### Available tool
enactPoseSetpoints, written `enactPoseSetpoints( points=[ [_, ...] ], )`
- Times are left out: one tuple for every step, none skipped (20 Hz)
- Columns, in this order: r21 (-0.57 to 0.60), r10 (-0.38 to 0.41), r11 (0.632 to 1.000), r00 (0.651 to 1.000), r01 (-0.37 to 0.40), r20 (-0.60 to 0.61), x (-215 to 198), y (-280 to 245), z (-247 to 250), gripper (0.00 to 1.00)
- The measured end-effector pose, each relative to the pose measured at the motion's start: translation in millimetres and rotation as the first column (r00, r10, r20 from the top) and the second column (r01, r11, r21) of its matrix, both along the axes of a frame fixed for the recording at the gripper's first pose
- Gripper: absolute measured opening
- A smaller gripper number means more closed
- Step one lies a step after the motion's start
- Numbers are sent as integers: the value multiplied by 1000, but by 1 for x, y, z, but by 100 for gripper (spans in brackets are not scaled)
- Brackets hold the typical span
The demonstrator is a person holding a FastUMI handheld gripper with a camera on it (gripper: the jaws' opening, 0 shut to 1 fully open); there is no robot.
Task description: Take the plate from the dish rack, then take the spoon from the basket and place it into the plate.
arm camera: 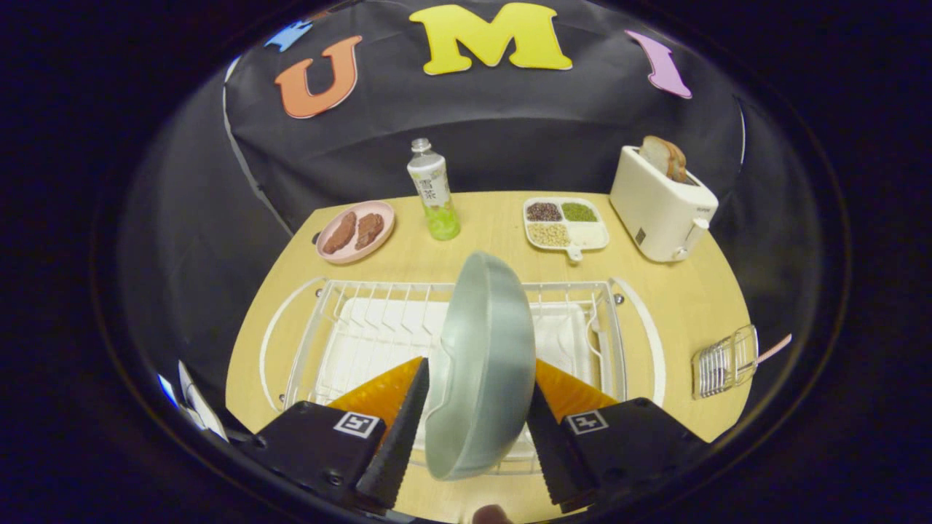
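Pinching the plate [482, 364] on edge between both fingers, the tool [477, 415] holds it upright above the rack [349, 327] on the table [677, 298]. Off to the right sits the basket [724, 362], a pale handle poking out, probably the spoon [773, 350].

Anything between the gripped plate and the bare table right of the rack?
Nothing visible. The gripper is shut on the pale grey-green plate, above the white wire dish rack; the table short of the clear basket is bare.
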State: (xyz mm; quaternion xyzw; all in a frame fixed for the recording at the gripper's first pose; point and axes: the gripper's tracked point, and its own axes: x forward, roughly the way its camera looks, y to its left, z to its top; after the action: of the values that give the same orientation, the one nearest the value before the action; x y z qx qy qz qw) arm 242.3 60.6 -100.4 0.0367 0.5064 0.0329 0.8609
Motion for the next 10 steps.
enactPoseSetpoints(
  points=[
    [1, -16, 1000, 1000, 16, -24, -1, 1, -4, 77],
    [-5, -27, 1000, 999, 27, -40, -1, 2, -7, 74],
    [-13, -38, 999, 998, 38, -52, 0, 2, -8, 72],
    [-21, -47, 999, 997, 46, -56, -1, 5, -9, 65],
    [-26, -56, 998, 996, 55, -63, 1, 6, -12, 59],
    [-40, -87, 996, 992, 84, -87, -2, 5, -17, 53],
    [-64, -118, 992, 988, 112, -100, -3, 4, -18, 47],
    [-80, -137, 988, 986, 129, -100, -2, 4, -21, 44],
    [-93, -155, 985, 983, 146, -100, -2, 5, -19, 43],
    [-111, -176, 980, 980, 166, -95, -2, 4, -17, 41]
  ],
)
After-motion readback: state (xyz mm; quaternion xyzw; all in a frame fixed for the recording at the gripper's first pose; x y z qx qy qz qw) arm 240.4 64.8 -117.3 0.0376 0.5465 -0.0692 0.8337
